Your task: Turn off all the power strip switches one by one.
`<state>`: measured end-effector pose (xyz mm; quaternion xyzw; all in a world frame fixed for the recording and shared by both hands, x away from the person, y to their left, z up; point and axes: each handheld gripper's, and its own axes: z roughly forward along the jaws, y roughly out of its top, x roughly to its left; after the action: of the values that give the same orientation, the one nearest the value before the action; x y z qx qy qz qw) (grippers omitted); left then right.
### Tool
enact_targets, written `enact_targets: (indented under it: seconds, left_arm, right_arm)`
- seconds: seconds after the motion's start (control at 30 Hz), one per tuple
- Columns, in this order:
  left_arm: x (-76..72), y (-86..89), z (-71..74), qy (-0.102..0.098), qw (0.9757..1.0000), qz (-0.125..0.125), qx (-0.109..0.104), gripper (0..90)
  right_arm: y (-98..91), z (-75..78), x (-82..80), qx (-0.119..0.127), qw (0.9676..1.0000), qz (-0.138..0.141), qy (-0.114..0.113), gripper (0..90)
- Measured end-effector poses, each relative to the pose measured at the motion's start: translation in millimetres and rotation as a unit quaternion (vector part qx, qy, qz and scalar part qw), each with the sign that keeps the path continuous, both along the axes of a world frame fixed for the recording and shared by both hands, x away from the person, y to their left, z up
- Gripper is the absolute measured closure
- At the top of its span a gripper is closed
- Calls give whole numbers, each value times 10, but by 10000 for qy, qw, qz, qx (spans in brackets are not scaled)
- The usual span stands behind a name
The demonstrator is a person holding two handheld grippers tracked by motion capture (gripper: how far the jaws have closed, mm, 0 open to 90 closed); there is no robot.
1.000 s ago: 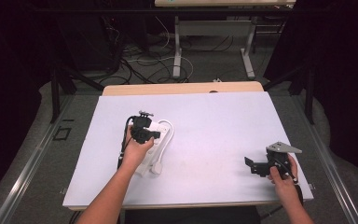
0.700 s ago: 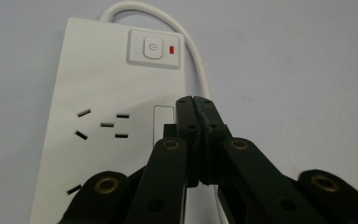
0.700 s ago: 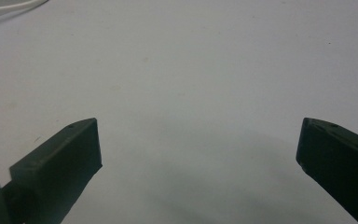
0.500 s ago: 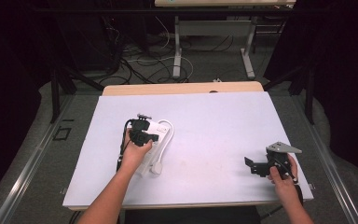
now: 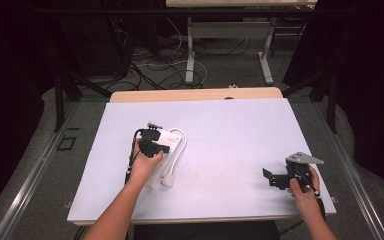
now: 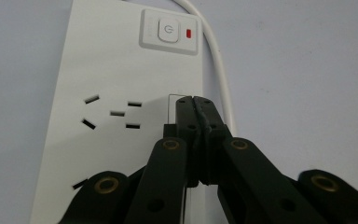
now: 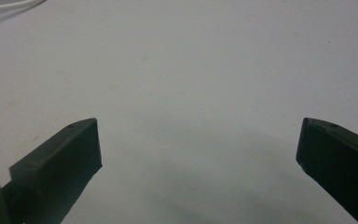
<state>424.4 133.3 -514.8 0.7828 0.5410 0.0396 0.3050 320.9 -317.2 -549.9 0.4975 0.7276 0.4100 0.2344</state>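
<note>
Two hand-held black grippers work over the white table top [image 5: 230,150]. From the high view, the left gripper [image 5: 152,142] sits above a flat white plastic power strip [image 5: 166,150] lying left of the table's middle, with the person's left hand [image 5: 144,162] covering the strip's near half. That view is too small to show how its jaws stand. The left gripper view settles it: the jaws are pressed together with nothing between them, their tips over the strip's right edge [image 6: 121,70]. The same close view shows what the high one cannot: a square white power button [image 6: 168,31] with a small red indicator light [image 6: 189,33] beside it at the strip's far end, and dark socket slots [image 6: 112,113] to the left of the jaws.

From above, the strip's white round cable [image 5: 180,142] loops along its right side and ends at a white plug [image 5: 168,179] just beside the left hand.

Well apart, near the table's right front corner, the right gripper [image 5: 272,177] carries a grey three-cornered plate [image 5: 302,159]. The right gripper view shows its jaws spread wide over bare table, holding nothing, with a sliver of the cable [image 7: 9,5] in the far corner.
</note>
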Motion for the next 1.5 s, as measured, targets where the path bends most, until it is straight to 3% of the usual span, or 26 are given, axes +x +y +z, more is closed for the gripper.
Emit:
enact_targets:
  seconds: [0.2,0.23,0.33,0.67,0.83,0.87,1.5]
  left_arm:
    - [-11,9,-47,-50,10000,42,-50,900]
    - [-16,-3,-44,-50,10000,73,-8,900]
    - [-20,-21,-47,5,9999,65,152,900]
    - [-31,-11,-52,-21,9999,99,111,900]
    - [-49,-3,-37,84,9999,81,55,900]
    - [-54,-6,-43,9,9999,99,37,900]
    - [-199,42,45,-42,9999,84,-70,900]
  right_arm:
    - [14,-17,12,14,9999,-52,-98,0]
    - [4,-5,5,-9,10000,4,-1,0]
    - [8,-11,6,-14,10000,-10,-24,0]
    - [-2,-5,2,-21,10000,14,3,0]
    - [3,-9,7,-1,10000,15,3,0]
    - [5,-9,6,1,10000,14,8,0]
    - [-1,1,-1,5,10000,-3,1,0]
